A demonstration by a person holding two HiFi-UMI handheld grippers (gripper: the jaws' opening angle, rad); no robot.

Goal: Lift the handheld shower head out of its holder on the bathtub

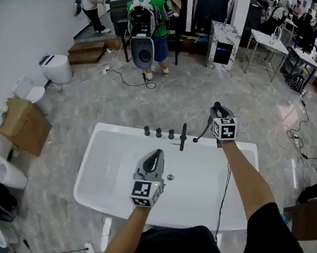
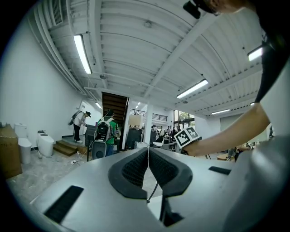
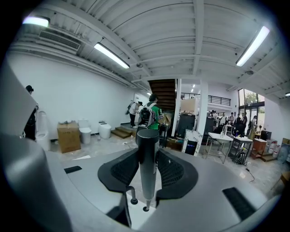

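A white bathtub (image 1: 94,161) lies below me, with the tap spout (image 1: 183,136) and three dark knobs (image 1: 158,132) on its far rim. My right gripper (image 1: 217,108) hangs over the far right of that rim, shut on the dark, upright, cylindrical handle of the shower head (image 3: 147,158). From it a dark hose (image 1: 202,131) runs down to the rim beside the spout. In the right gripper view the handle fills the gap between the right gripper (image 3: 147,153) pads. My left gripper (image 1: 156,153) hovers over the tub's middle, the left gripper (image 2: 148,152) shut and empty.
A person in a green shirt with a backpack (image 1: 146,18) stands beyond the tub. Toilets (image 1: 57,67) and a cardboard box (image 1: 23,126) sit at the left. Cables trail over the floor, and tables (image 1: 266,44) stand at the back right.
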